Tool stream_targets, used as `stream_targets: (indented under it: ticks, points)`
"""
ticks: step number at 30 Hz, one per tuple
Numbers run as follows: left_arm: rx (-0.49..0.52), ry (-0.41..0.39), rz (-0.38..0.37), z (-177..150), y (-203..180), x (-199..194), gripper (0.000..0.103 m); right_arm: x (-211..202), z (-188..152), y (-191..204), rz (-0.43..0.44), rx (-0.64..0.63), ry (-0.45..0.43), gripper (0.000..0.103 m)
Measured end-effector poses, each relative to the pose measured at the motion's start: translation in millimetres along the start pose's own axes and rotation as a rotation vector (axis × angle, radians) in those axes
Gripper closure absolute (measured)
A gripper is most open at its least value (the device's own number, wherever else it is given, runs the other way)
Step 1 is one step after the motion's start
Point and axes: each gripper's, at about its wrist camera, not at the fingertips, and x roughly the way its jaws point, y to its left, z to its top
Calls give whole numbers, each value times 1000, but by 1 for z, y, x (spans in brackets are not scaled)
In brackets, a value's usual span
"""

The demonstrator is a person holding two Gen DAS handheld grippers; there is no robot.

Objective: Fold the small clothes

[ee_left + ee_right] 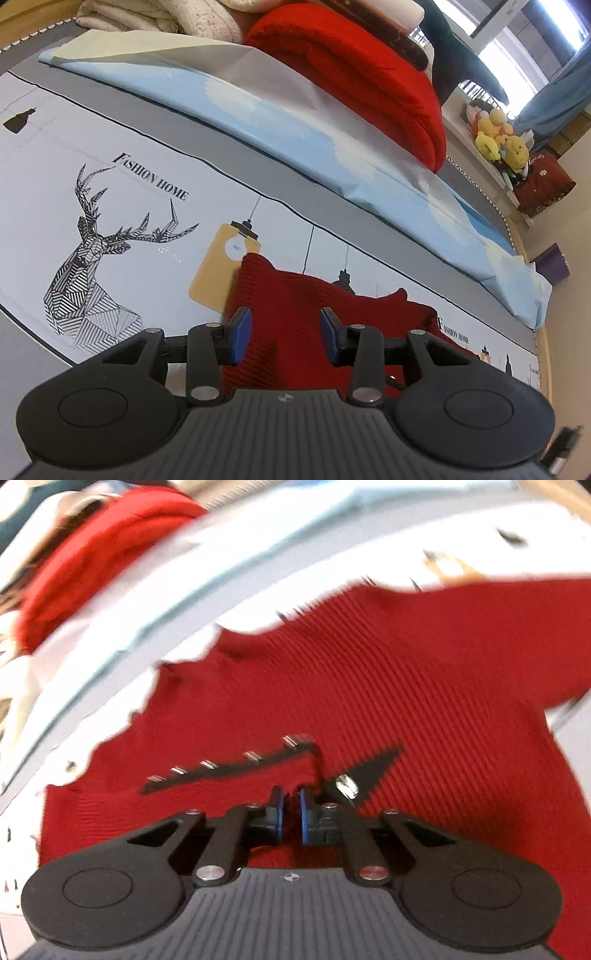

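Black tongs (286, 334) with blue pads (242, 332), silver screws, ribbed grey body.

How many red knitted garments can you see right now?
2. A dark red sweater lies flat on the printed table cover, under both tongs. A brighter red knit sits folded in the pile behind. More may be hidden in that pile.

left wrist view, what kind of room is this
Probably a home bedroom: folded knitwear piled at the back, plush toys on a ledge by a bright window, and a printed tablecloth reading "Fashion Home".
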Motion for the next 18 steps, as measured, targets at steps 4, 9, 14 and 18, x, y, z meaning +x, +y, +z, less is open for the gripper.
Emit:
stream_targets:
  ticks: [4, 9, 14, 18]
  points:
    - [-7, 10, 7, 1, 4, 2, 59, -37, 19, 13, 79, -49, -120, 95]
    - [17, 47, 5, -6, -1, 12, 59, -81, 46, 1, 37, -86, -340, 95]
    - [59, 107, -14, -20, -9, 27, 59, -46, 57, -69, -161, 162, -154, 95]
    - [95, 131, -2, -31, -16, 38, 60, -42, 53, -73, -177, 94, -182, 95]
